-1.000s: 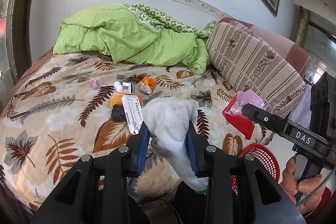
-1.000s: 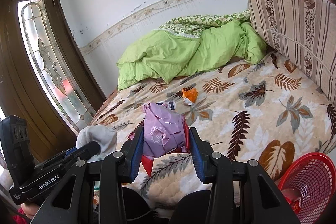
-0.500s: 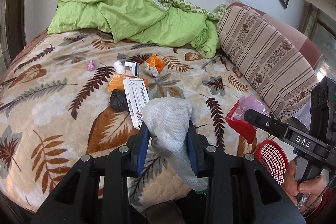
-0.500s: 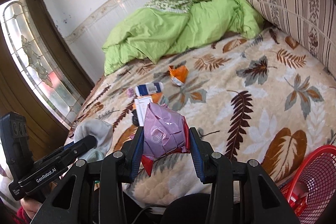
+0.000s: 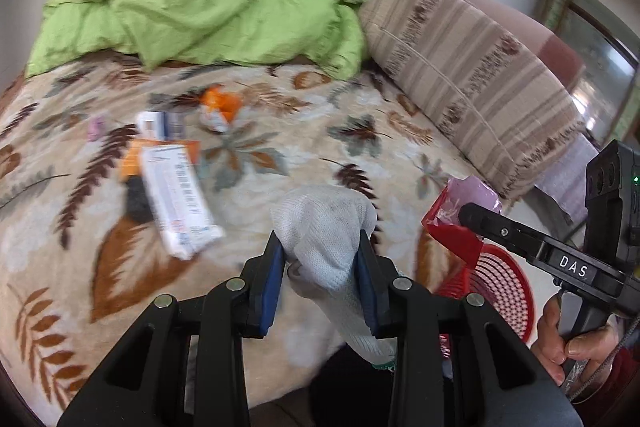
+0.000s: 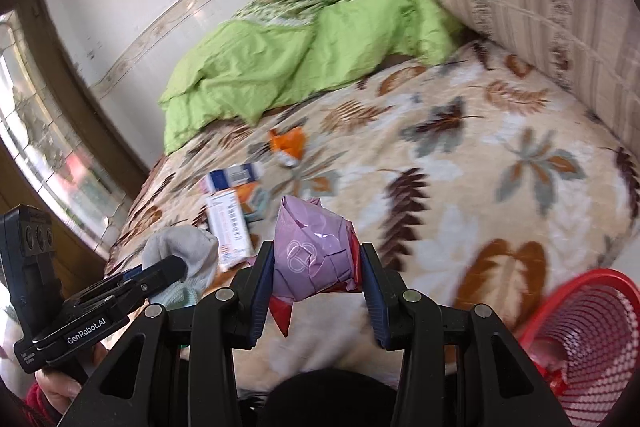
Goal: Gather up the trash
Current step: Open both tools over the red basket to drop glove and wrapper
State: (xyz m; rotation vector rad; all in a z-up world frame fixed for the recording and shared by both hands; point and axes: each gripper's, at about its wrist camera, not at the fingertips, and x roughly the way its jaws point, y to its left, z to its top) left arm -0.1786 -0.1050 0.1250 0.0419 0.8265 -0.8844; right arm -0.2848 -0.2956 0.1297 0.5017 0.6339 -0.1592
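So both grippers are loaded up. The left gripper [image 5: 320, 267] is clamped on a white sock [image 5: 324, 227], with the blue pads [image 5: 272, 283] squeezing it from both sides and the cuff hanging down under the jaws. The right gripper [image 6: 316, 279] is closed on a crumpled pink bag [image 6: 312, 251] with some red plastic poking out underneath. In the left view that same bag [image 5: 468, 215] sits at about 3 o'clock from the sock, just beside it.

The red basket [image 6: 580, 339] is off the bed's near edge, at roughly 4 o'clock from the right gripper, and there's already some red stuff inside.

Still on the bed [image 5: 280, 195]: a white box [image 5: 176, 195] lying on an orange packet [image 5: 136, 159], with a dark lump [image 5: 136, 203] touching its left side, all at around 10 o'clock from the left gripper. Further back there's a blue and white box [image 5: 160, 123], a tiny pink scrap [image 5: 96, 127] to its left, and an orange wrapper [image 5: 220, 107] at about 11 o'clock. The green quilt [image 5: 192, 7] is bunched up at 12 o'clock against the wall, and the striped pillow [image 5: 472, 75] is at 2 o'clock. Pretty blurry overall.
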